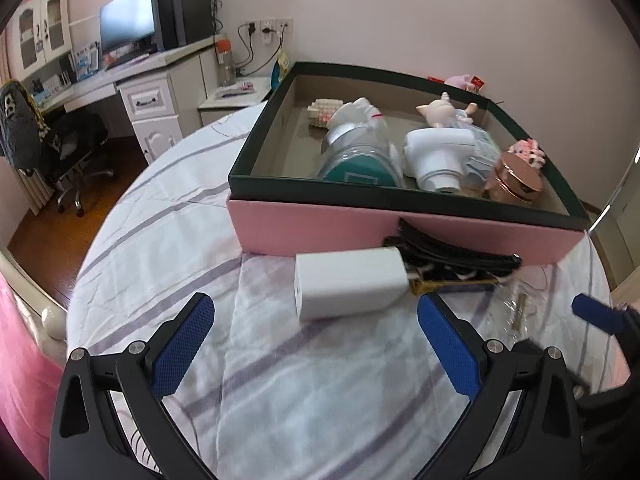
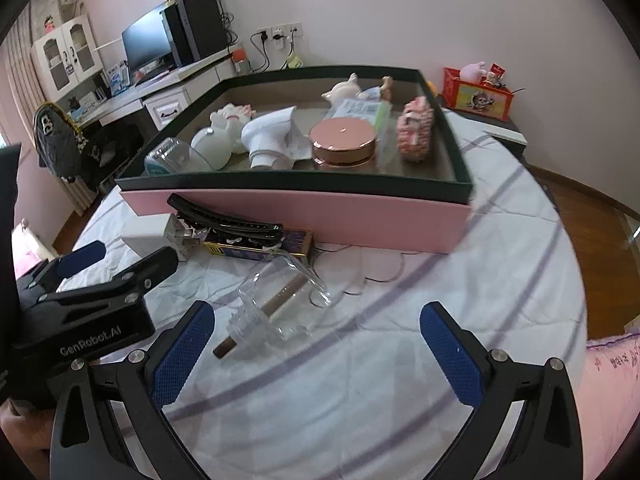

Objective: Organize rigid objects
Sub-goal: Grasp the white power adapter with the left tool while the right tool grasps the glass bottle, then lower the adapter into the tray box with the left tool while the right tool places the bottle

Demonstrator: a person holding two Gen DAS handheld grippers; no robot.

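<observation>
The left gripper (image 1: 316,344) hangs low over the striped cloth (image 1: 168,240) with its blue pads (image 1: 182,350) spread wide and nothing between them. Just ahead of it, at 12 o'clock, lies a white charger (image 1: 348,284) on its side, apart from both pads. The right gripper (image 2: 316,348) is released as well, its fingers far apart above the cloth. Close before it, at about 11 o'clock, a clear glass cup (image 2: 276,304) lies tipped over, and a brown stick (image 2: 260,312) rests inside it with one end coming out toward the gripper.

Farther on, at 11 o'clock in the right wrist view, a flat dark blue and gold box (image 2: 256,246) lies against the foot of the big box, and a black hair clip (image 2: 224,216) rests on top of it, leaning on the pink wall. The charger's prongs touch this small pile.

Behind them stands the pink box (image 2: 360,220) with a dark green rim, open on top. Inside I can see a rose gold round jar (image 2: 344,142), a white plastic device (image 2: 268,136), a clear bottle with teal label (image 1: 356,164), a small pig figure (image 1: 440,114) at the far wall, and a pink patterned packet (image 2: 414,128) at the right side.

Far at 10 o'clock there is a desk with a monitor (image 1: 128,24).
</observation>
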